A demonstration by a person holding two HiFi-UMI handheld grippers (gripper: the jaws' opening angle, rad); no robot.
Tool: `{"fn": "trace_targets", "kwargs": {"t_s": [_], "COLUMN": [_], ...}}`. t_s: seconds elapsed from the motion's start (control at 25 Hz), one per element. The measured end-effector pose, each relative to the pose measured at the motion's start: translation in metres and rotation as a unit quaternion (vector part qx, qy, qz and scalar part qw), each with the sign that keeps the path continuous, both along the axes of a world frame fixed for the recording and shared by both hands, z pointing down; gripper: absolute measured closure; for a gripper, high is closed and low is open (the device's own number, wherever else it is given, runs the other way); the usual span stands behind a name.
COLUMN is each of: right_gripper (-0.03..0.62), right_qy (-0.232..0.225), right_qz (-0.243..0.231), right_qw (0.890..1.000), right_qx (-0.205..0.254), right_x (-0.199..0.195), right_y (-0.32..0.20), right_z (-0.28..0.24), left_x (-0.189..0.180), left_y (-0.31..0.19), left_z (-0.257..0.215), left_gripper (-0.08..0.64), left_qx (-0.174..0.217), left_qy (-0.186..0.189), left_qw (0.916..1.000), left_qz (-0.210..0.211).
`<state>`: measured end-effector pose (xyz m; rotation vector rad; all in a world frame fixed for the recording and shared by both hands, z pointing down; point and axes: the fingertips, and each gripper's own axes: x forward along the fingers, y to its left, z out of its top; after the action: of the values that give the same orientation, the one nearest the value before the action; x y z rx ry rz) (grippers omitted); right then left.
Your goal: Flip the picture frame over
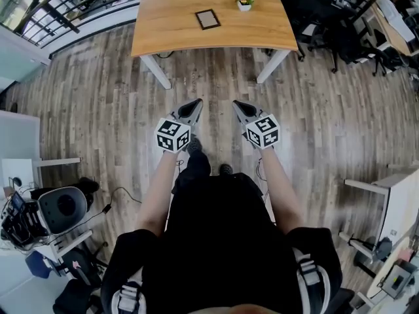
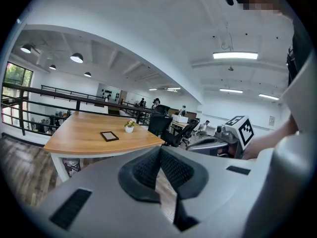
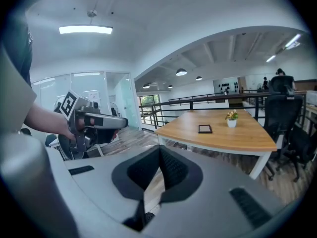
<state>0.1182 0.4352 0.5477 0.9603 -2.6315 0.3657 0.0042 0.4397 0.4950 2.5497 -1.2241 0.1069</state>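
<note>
1. Floor (image 1: pixel 98 110): grey-brown wood planks with streaky grain. It fills most of the head view, and you stand on it well short of the table.
2. Table (image 1: pixel 170 18): smooth light wooden top with rounded corners and white angled legs. The top of the head view cuts off its far edge.
3. Office chairs (image 1: pixel 327 18): dark and clustered right of the table. They are partly cut off and the detail is hard to make out.
4. Your left gripper (image 1: pixel 195 103): grey shell with black ribbed pads. The jaws are closed tip to tip with nothing in them. It hangs over the floor, nose toward the table.
5. Your right gripper (image 1: pixel 237 103): same build, jaws also closed and empty. It sits beside the left one, apart from it.
6. Marker cubes (image 1: pixel 172 135): white with black square patterns, one on each gripper just ahead of your hand.
7. Picture frame (image 1: pixel 207 19): lies flat on the tabletop, right of centre, well apart from both grippers. It is rectangular with a dark border and a paler grey-brown panel. It is too small to tell which face is up.
8. Pot (image 1: pixel 245 2): small and white, holding yellow-pink flowers. It stands near the frame's right, not touching it.
</note>
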Motion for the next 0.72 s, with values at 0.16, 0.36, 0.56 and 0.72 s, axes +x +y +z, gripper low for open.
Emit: {"fn": "trace_targets", "kwargs": {"t_s": [0.16,0.36,0.56,0.72], "right_gripper": [0.586,0.584,0.584,0.584], "right_qy": [0.003,-0.004,-0.009,-0.018], "right_qz": [0.008,0.026,0.045,0.063], "right_qw": [1.0,1.0,0.999,0.998], "right_qx": [0.004,-0.002,-0.005,-0.011], "right_x": [-0.022,-0.044,-0.053,-0.058], "right_y": [-0.032,-0.067,-0.092,-0.106], "right_z": [-0.002,0.001,0.004,0.006], "left_x": [-0.023,-0.043,-0.049,-0.055], "left_y": [-0.033,-0.071,-0.099,-0.114], "left_z": [0.003,0.008,0.012,0.012], "left_gripper": [0.54,0.54,0.54,0.54], "left_qx": [-0.004,-0.014,-0.017,-0.019], "left_qy": [0.001,-0.002,-0.009,-0.01], "left_qw": [1.0,0.9997,0.9987,0.998], "left_qz": [0.004,0.022,0.047,0.06]}}
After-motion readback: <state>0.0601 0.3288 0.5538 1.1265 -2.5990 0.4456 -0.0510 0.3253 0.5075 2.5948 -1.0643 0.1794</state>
